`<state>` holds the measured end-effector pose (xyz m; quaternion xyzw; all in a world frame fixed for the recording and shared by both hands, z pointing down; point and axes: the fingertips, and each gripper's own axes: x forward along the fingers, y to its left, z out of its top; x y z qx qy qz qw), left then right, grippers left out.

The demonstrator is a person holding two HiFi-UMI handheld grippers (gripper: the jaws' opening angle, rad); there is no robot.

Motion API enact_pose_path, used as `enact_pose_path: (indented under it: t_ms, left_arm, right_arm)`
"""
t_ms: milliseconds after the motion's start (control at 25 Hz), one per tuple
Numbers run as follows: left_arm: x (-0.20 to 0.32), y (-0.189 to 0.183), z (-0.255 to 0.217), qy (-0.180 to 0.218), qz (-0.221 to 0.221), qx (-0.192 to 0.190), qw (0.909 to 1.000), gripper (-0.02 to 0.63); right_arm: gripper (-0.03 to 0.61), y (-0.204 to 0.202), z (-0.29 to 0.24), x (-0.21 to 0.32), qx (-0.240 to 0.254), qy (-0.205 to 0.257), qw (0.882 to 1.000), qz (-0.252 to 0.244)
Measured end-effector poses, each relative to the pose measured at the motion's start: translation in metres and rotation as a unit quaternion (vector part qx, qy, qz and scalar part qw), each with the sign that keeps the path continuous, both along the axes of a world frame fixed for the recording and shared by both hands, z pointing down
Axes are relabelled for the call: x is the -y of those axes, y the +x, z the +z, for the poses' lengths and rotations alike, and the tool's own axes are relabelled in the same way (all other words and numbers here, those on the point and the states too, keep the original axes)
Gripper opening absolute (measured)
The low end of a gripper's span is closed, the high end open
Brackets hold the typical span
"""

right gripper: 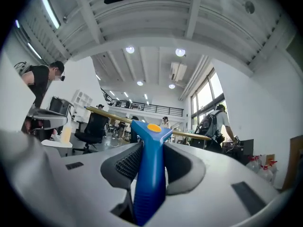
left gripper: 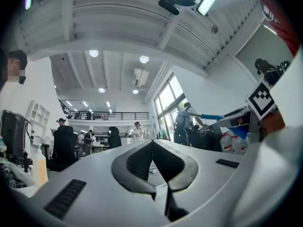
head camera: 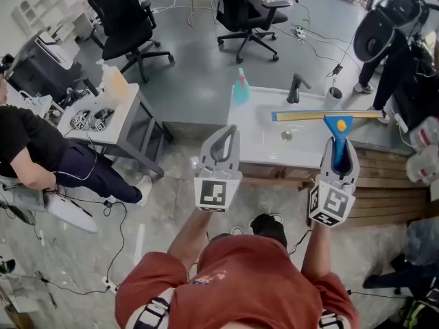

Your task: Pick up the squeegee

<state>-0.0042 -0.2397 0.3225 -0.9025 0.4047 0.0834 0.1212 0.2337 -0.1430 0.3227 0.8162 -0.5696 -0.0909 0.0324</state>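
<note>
The squeegee has a blue handle with an orange dot and a long yellow blade lying crosswise. My right gripper is shut on the handle and holds the squeegee up in the air over the white sink counter. In the right gripper view the blue handle stands upright between the dark pads, and the blade runs across behind its top. My left gripper hangs beside it to the left, shut and with nothing in it; its tips meet.
On the counter stand a dark faucet, a teal spray bottle and a white cup. A white side table and a seated person are at left, office chairs behind, wooden planks at right.
</note>
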Motion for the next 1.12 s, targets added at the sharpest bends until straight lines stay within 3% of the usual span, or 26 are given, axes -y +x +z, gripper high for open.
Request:
enact_pose_path:
  t_ms: [240,1120]
  left_arm:
    - [-0.004,-0.008,-0.007,0.024,-0.008,-0.018,0.9995,0.018]
    - [-0.001,-0.025,0.002,0.014,-0.012,-0.002,0.9998,0.018]
  right_arm:
    - [0.141,-0.01,-0.007,-0.006,-0.022,0.047,0.999,0.009]
    - [0.141,-0.027,0.001,0.01,-0.018,0.014,1.0,0.001]
